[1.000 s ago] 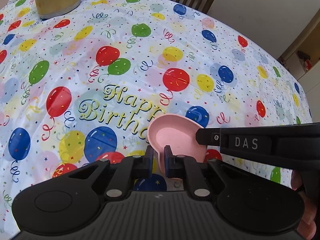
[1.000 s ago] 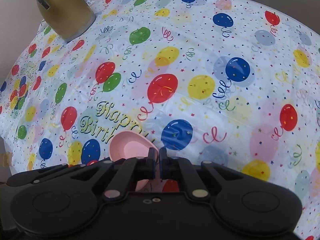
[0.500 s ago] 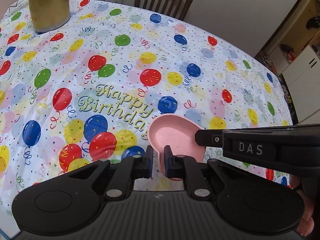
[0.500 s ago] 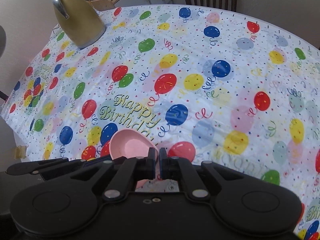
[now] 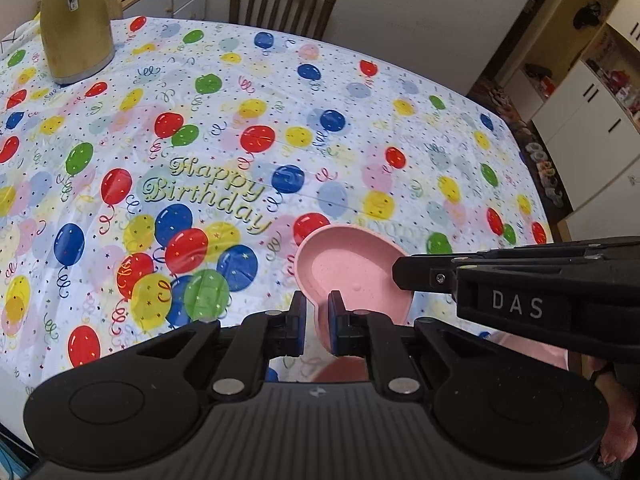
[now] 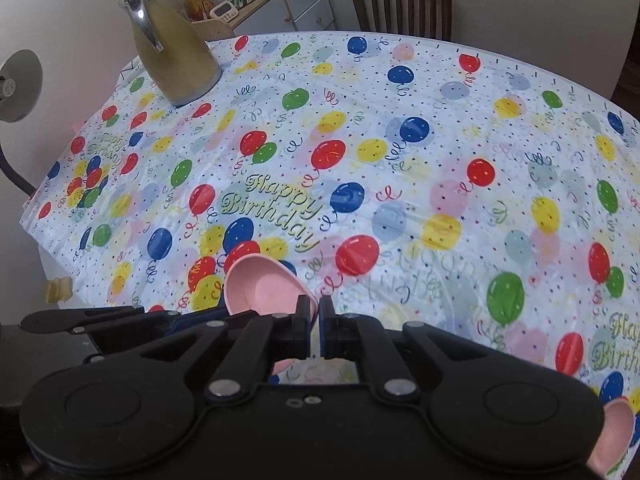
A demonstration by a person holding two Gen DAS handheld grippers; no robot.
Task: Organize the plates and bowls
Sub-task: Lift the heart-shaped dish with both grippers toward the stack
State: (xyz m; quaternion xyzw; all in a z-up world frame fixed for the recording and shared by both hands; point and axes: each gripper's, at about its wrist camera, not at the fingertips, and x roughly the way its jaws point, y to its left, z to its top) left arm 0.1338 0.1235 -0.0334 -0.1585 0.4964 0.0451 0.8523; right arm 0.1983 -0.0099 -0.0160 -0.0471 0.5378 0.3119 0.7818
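Observation:
A pink bowl [image 5: 352, 272] is held in the air above the balloon tablecloth [image 5: 240, 140]. My left gripper [image 5: 317, 320] is shut on its near rim. My right gripper [image 6: 314, 324] is shut on the rim at the bowl's right side; the bowl shows in the right wrist view [image 6: 262, 288] too. The right gripper's fingers [image 5: 424, 278] reach in from the right in the left wrist view. More pink ware [image 5: 532, 350] lies below, mostly hidden by the grippers. Another pink piece [image 6: 612, 436] shows at the right wrist view's lower right.
A gold kettle [image 5: 74, 24] stands at the table's far left, also in the right wrist view [image 6: 172, 64]. A wooden chair [image 5: 284, 0] stands behind the table. White cabinets [image 5: 592, 120] are to the right. A lamp [image 6: 18, 88] is at the left.
Both grippers have risen and pulled back with the pink bowl; far more of the table, the kettle and the chair are now in view.

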